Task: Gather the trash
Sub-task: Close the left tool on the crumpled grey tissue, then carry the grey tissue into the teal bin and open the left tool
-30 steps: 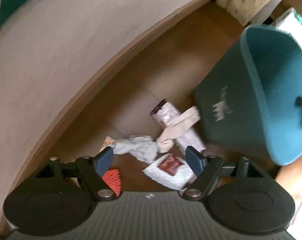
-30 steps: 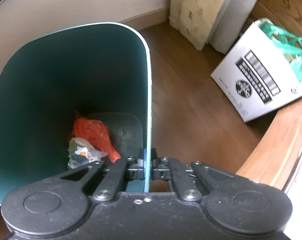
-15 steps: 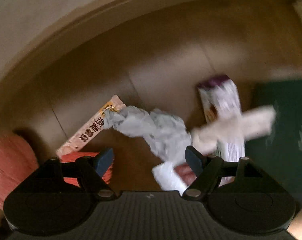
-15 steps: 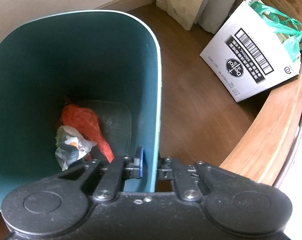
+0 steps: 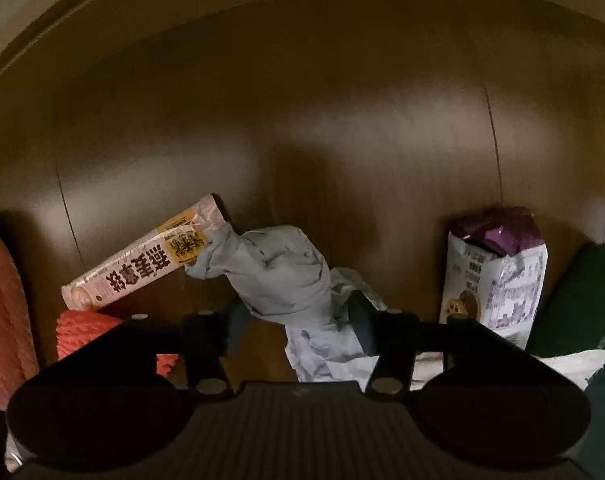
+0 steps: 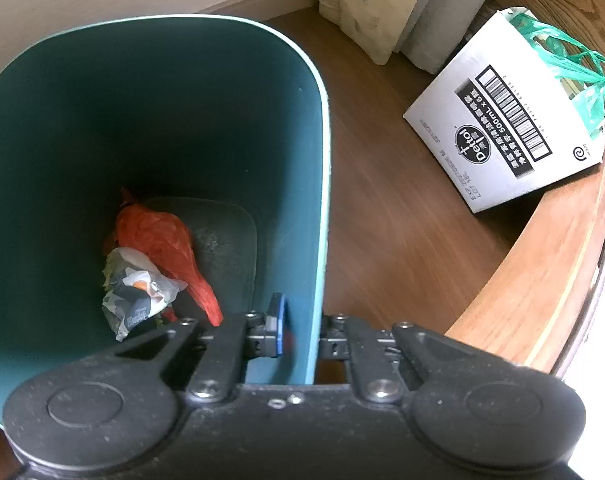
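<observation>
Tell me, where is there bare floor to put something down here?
Open floor stretches beyond the crumpled paper toward the wall. Another bare strip runs between the green bin and the white box. Close in it is crowded: the long wrapper, crumpled paper and purple-topped bag lie side by side.

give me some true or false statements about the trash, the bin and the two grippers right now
1. The left gripper straddles the crumpled grey paper. True.
2. The teal trash bin is empty. False: an orange plastic bag and a crumpled wrapper lie at its bottom.
3. The right gripper has the bin's wall between its fingers. True.
4. The white Dettol box sits inside the bin. False: it stands on the floor beside it.
5. The purple-topped snack bag is held by the left gripper. False: it lies to one side.
</observation>
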`<state>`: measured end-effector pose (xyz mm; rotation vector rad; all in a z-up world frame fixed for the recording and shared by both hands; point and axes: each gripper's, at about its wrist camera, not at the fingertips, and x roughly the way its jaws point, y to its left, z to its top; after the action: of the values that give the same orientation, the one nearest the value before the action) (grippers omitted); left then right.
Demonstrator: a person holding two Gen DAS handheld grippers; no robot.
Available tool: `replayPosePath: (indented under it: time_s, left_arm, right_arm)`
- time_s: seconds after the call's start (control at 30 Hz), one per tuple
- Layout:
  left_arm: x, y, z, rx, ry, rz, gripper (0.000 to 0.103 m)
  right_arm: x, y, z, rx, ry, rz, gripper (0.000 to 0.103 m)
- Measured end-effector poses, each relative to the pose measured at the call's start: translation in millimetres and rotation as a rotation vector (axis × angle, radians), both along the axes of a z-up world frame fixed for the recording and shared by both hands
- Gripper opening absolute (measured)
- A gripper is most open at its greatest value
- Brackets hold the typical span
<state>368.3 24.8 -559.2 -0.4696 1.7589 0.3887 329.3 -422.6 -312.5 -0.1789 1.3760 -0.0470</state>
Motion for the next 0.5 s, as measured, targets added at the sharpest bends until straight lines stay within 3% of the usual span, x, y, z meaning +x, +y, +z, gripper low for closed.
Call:
replayPosePath:
  time_s: [0.13,0.3,0.5]
  left_arm:
    - [-1.7,-1.6,14.1,0.011,-0.023,-0.03,0.039]
    - [-9.9,-1.8,56.0,0.007,-0.079,-0.07,0.038]
    - [-19.2,-12.7,149.9,-0.101,-0.2,-0.149,0.038]
  right_arm:
    - [-0.4,0.3,-0.1,0.0,0.0,0.004,0.01]
    - [0.3,2.8,2.5,0.009,-0.01,0.018,0.009]
    - [2.5,0.9,7.3,0.046,-0.036,0.023,0.006]
